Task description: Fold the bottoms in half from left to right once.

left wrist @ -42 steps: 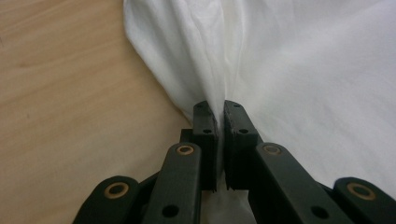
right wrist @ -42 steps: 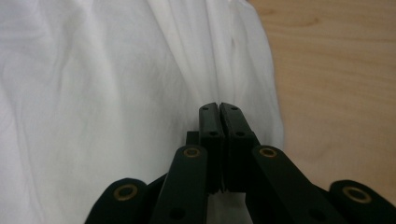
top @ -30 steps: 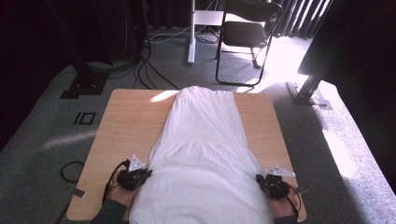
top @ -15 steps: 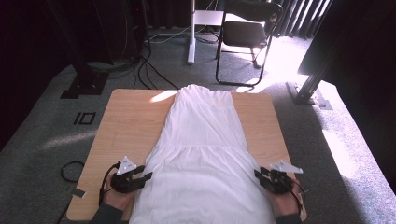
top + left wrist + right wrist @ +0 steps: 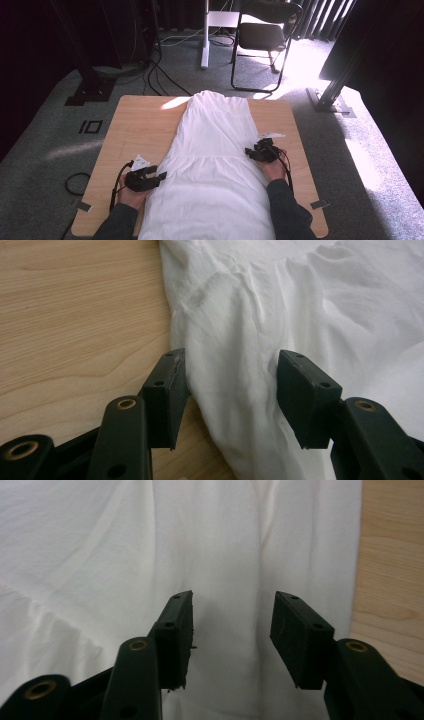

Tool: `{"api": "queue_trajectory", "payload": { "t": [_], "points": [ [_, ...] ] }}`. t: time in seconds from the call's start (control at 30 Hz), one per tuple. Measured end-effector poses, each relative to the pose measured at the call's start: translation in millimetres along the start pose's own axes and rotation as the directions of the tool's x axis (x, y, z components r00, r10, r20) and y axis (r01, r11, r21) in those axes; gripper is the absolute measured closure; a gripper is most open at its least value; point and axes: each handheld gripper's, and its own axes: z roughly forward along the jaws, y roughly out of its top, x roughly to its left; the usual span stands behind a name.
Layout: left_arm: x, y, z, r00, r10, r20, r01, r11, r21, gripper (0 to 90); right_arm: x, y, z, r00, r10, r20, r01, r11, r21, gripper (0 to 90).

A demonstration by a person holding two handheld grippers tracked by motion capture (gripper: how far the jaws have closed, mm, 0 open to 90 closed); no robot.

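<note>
A white dress (image 5: 215, 150) lies flat along the wooden table (image 5: 140, 125), with its narrow top at the far end and its wide skirt toward me. My left gripper (image 5: 152, 178) rests at the skirt's left edge. Its jaws have just been opening and stand open. In the left gripper view a raised fold of the dress (image 5: 235, 340) sits loose between the left gripper (image 5: 230, 360) jaws. My right gripper (image 5: 254, 152) is at the dress's right edge by the waist seam. Its jaws have also just been opening. The right gripper (image 5: 232, 600) hangs open over flat white cloth (image 5: 125, 540).
Bare wood (image 5: 395, 555) runs along both sides of the dress. Beyond the table's far edge stand a black folding chair (image 5: 265, 35) and a white post (image 5: 204, 35). Cables (image 5: 160, 75) lie on the grey carpet, and a black stand foot (image 5: 90, 90) sits at the far left.
The right gripper has moved from the near right hem forward to the dress's waist. Both pairs of jaws have opened. The left gripper has shifted slightly at the skirt's left edge.
</note>
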Motion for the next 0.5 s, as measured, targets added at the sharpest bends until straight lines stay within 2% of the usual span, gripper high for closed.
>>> {"api": "queue_trajectory", "payload": {
  "t": [0.07, 0.13, 0.17, 0.2, 0.27, 0.3, 0.33, 0.37, 0.4, 0.43, 0.5],
  "points": [
    [-0.7, 0.8, 2.7, 1.0, 0.0, 0.007, 0.0, 1.0, -0.002, 47.2, 0.8, 0.8, 4.6, 0.9999, 0.003, -0.015, -0.003, 1.0, 0.007, 63.2],
    [-2.2, 1.4, 4.8, 0.9999, 0.009, 0.006, -0.009, 0.9999, 0.006, 46.6, 4.4, 1.5, 4.6, 0.9997, -0.009, -0.025, 0.01, 1.0, 0.006, 84.2],
    [-2.2, 1.4, 4.8, 0.9999, 0.009, 0.006, -0.009, 0.9999, 0.006, 46.6, 5.9, 1.9, 3.8, 0.9998, -0.018, -0.012, 0.018, 1.0, 0.008, 88.6],
    [-3.9, 1.5, 6.1, 0.9999, 0.014, 0.007, -0.014, 0.9998, 0.01, 46.0, 6.3, 3.1, 0.8, 0.9997, -0.023, -0.003, 0.023, 1.0, 0.001, 89.3],
    [-5.9, 0.8, 7.8, 0.9998, 0.015, 0.014, -0.016, 0.9998, 0.016, 45.9, 6.7, 6.6, -11.4, 0.9997, -0.021, 0.008, 0.021, 0.998, -0.052, 89.5],
    [-8.4, -0.1, 10.4, 0.9996, 0.02, 0.019, -0.02, 0.9995, 0.026, 45.6, 7.1, 9.9, -23.2, 0.9998, -0.013, 0.017, 0.015, 0.994, -0.108, 89.5],
    [-10.0, -0.8, 12.7, 0.9994, 0.027, 0.024, -0.028, 0.9991, 0.033, 45.4, 6.7, 13.9, -41.4, 0.9998, 0.019, 0.011, -0.016, 0.982, -0.19, 89.5],
    [-12.3, -1.6, 15.8, 0.999, 0.037, 0.026, -0.039, 0.9981, 0.047, 45.3, 6.8, 16.1, -51.6, 0.9993, 0.034, 0.018, -0.029, 0.974, -0.226, 89.5],
    [-14.5, -2.3, 17.2, 0.9986, 0.046, 0.024, -0.047, 0.998, 0.041, 44.6, 7.1, 18.3, -61.0, 0.9972, 0.019, 0.073, 0.0, 0.969, -0.246, 89.6],
    [-17.4, -1.9, 18.2, 0.9976, 0.064, 0.028, -0.065, 0.9969, 0.044, 44.2, 6.2, 19.1, -64.4, 0.9924, 0.002, 0.123, 0.027, 0.971, -0.238, 89.6],
    [-19.7, -2.4, 18.6, 0.997, 0.073, 0.028, -0.074, 0.9963, 0.043, 44.1, -4.6, 15.4, -58.5, 0.9869, 0.024, 0.159, 0.003, 0.986, -0.169, 89.5]
  ]
}}
